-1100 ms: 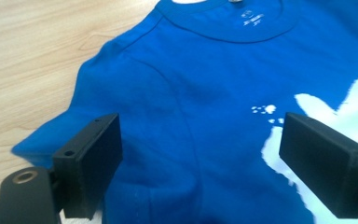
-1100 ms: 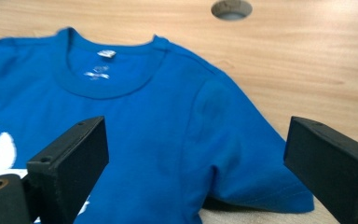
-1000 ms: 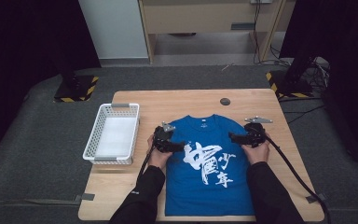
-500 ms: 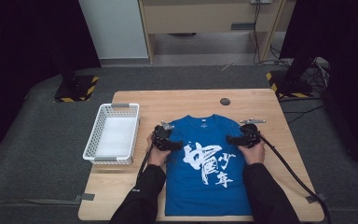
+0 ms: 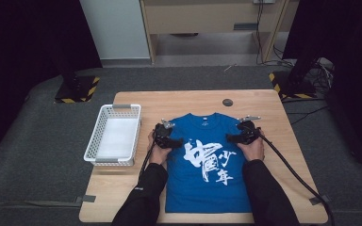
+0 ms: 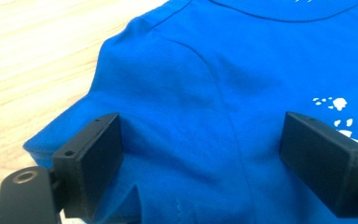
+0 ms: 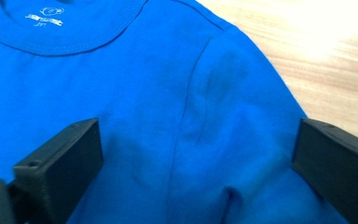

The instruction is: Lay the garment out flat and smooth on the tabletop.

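A blue T-shirt (image 5: 207,162) with white print lies flat on the wooden table (image 5: 179,101), collar at the far side. My left gripper (image 5: 179,141) rests over the shirt's left sleeve, jaws wide open, and the sleeve fabric (image 6: 168,107) lies loose between the left gripper (image 6: 200,158) pads. Over the right shoulder and sleeve seam (image 7: 191,107) sits my right gripper (image 5: 229,138). The right gripper (image 7: 191,163) has just been opening its jaws; cloth lies under them, unpinched. Both sets of pads stand apart from the cloth folds.
A white mesh basket (image 5: 95,141) stands at the table's left edge, beside my left hand. A small dark round disc (image 5: 227,101) lies on the far side of the table, beyond the collar. Cables trail from both grippers toward the near edge.
My right gripper has shifted slightly left and lower onto the shirt's right shoulder. The left gripper has stayed put over the left sleeve.
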A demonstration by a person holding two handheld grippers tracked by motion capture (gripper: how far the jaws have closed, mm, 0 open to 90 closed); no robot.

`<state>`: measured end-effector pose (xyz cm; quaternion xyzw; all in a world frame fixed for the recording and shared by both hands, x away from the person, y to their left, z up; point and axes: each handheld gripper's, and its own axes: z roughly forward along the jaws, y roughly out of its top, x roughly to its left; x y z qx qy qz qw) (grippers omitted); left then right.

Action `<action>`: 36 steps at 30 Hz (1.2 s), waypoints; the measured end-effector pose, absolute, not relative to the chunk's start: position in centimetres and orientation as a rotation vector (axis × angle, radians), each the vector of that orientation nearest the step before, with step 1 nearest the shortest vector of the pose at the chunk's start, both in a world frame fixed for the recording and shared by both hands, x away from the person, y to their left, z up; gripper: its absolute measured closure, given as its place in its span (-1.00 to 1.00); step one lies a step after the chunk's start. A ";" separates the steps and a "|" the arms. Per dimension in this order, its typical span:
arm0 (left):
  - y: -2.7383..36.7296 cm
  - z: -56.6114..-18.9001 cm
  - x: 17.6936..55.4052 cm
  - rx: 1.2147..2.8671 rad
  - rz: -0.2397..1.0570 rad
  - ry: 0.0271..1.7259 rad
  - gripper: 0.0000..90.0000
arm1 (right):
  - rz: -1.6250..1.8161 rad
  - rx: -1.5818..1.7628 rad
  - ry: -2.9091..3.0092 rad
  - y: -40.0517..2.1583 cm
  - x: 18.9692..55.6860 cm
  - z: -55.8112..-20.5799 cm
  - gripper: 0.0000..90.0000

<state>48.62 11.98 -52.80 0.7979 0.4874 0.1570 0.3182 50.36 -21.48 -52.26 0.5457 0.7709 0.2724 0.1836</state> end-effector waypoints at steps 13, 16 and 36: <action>12.8 -53.0 49.5 2.081 0.429 1.314 -0.75 | 0.773 1.568 2.146 -22.2 51.2 -52.3 -0.97; 12.6 -52.7 49.3 2.101 0.427 1.330 -0.75 | 0.790 1.611 2.148 -22.3 51.1 -51.9 -0.95; 14.7 -44.7 44.2 1.986 0.327 1.171 -0.79 | 1.101 1.512 2.061 -24.3 46.9 -43.7 -0.96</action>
